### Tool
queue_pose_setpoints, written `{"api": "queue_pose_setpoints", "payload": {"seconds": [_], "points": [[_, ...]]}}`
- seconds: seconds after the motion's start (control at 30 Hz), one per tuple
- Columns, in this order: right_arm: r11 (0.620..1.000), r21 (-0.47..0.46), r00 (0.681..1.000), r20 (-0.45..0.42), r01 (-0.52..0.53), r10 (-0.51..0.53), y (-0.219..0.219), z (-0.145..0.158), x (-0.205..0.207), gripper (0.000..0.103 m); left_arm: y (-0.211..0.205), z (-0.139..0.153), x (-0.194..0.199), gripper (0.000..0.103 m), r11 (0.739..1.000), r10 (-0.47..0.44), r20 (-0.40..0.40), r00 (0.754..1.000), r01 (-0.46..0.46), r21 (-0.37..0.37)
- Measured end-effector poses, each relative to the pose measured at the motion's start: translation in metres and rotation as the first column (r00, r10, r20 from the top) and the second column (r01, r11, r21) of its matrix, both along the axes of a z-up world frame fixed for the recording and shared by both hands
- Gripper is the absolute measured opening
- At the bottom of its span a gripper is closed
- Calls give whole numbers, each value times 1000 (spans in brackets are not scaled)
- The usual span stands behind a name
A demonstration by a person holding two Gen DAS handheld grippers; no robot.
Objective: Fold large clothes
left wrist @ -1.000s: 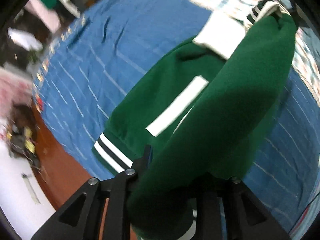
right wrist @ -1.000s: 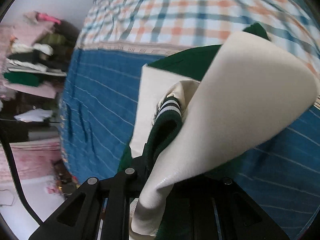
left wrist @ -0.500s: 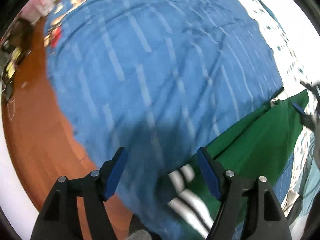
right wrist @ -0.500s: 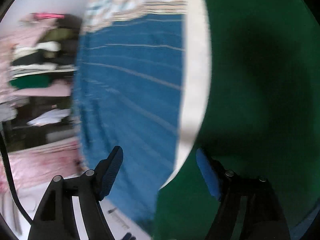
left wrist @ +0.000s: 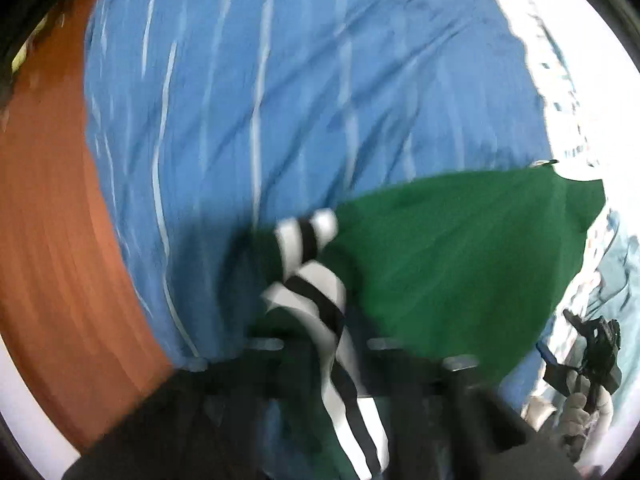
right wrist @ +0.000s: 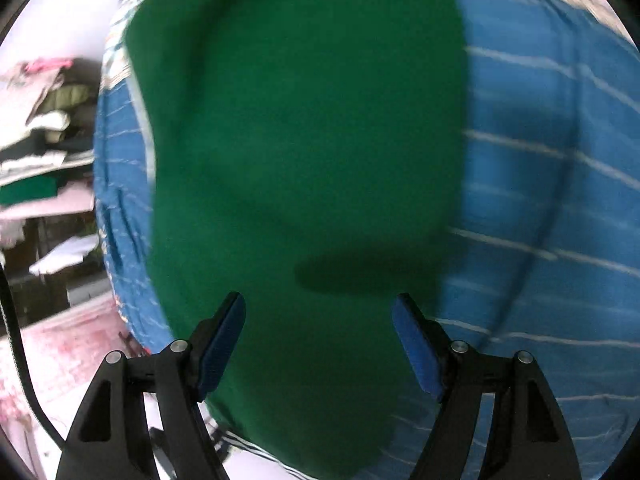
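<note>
Green jacket [right wrist: 304, 160] showing matt, fleecy cloth, striped cuff [left wrist: 316, 280] presenting ribbed knit, blue bedspread [left wrist: 280, 92] lying as creased woven cotton, right gripper [right wrist: 320, 340] fingers [right wrist: 416, 344] showing matt black plastic with blue rubbery pads.

Motion blur smeared the left gripper [left wrist: 324, 344], and the striped cuff [left wrist: 320, 300] covered its fingers, so their spacing could not be read. The green jacket [right wrist: 304, 152] hid much of the blue bedspread [right wrist: 552, 200] beneath.
</note>
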State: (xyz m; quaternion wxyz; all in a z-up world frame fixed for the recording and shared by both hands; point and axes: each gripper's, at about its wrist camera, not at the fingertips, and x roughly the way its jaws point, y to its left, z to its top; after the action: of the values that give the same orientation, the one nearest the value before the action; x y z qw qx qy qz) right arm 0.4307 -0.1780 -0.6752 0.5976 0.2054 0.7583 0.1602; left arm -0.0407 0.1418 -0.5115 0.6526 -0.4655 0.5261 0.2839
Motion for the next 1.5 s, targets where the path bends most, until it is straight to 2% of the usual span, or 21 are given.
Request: {"api": "queue_pose_setpoints", "payload": {"seconds": [0.03, 0.13, 0.2, 0.27, 0.37, 0.4, 0.43, 0.57, 0.67, 0.77, 0.87, 0.9, 0.97, 1.0, 1.03, 1.1, 1.13, 1.3, 1.4, 1.5], "points": [[1000, -9, 1000, -5, 11, -11, -11, -6, -4, 78, 1, 16, 3, 2, 999, 3, 33, 999, -4, 42], [1000, -15, 1000, -16, 12, -12, -26, -18, -7, 78, 2, 72, 22, 1, 981, -56, 130, 990, 30, 190], [1000, -14, 1000, -24, -5, 4, -33, -25, -9, 78, 7, 87, 32, 1, 967, -85, 150, 985, 45, 249], [999, -29, 999, -15, -38, 38, -34, -29, -8, 78, 19, 72, 37, 1, 968, -71, 113, 991, 41, 249], [996, -55, 997, 2, -71, 71, -41, -35, -1, 78, 26, 10, 17, 2, 991, -29, -6, 1000, 30, 128], [996, -56, 998, 19, -65, 67, -44, -35, 5, 78, 27, -6, 7, 3, 997, -14, -4, 1000, 14, 82], [998, -42, 998, 45, -51, 53, -48, -33, 13, 78, 26, -13, 3, 7, 997, -9, -8, 1000, 10, 74], [998, 50, 987, 153, 33, -40, -71, -26, 55, 79, 28, -17, -7, 9, 999, 23, 18, 1000, -24, 43], [991, 119, 976, 203, 61, -84, -82, -39, 100, 79, 33, -17, -16, 9, 998, 49, 36, 998, -50, 28], [978, 200, 984, 160, 51, -84, -78, -73, 146, 79, 23, -9, -18, 10, 997, 11, 26, 1000, -13, 83], [952, 301, 995, 62, 60, -83, -65, -106, 181, 84, 16, -8, -16, 12, 991, -10, 17, 1000, 8, 137], [944, 321, 994, 50, 73, -94, -63, -109, 185, 84, 17, -10, -15, 12, 990, -4, 18, 1000, 1, 141], [948, 313, 993, 79, 53, -82, -57, -108, 185, 83, 19, -14, -11, 13, 989, 9, 17, 1000, -11, 145], [953, 303, 991, 122, 17, -56, -53, -103, 182, 66, 19, -15, -9, 13, 989, 11, 15, 1000, -13, 147], [961, 277, 986, 164, -13, -34, -53, -98, 177, 42, 20, -15, -8, 13, 988, 10, 10, 1000, -11, 154], [952, 305, 984, 166, 14, -68, -64, -93, 173, 30, 21, -14, -1, 13, 985, -4, -8, 1000, 6, 175], [948, 317, 983, 165, 30, -86, -67, -91, 172, 26, 21, -12, 4, 13, 982, -15, -20, 1000, 18, 189], [953, 290, 965, 211, 93, -158, -79, -66, 159, 20, 18, 14, 22, 14, 947, -81, -40, 996, 90, 308], [943, 289, 940, 241, 167, -240, -103, -44, 143, 19, 18, 28, 34, 15, 934, -136, -18, 991, 134, 332], [916, 301, 913, 226, 266, -339, -151, -24, 118, 19, 21, 36, 52, 16, 920, -220, 5, 975, 206, 334]]}}
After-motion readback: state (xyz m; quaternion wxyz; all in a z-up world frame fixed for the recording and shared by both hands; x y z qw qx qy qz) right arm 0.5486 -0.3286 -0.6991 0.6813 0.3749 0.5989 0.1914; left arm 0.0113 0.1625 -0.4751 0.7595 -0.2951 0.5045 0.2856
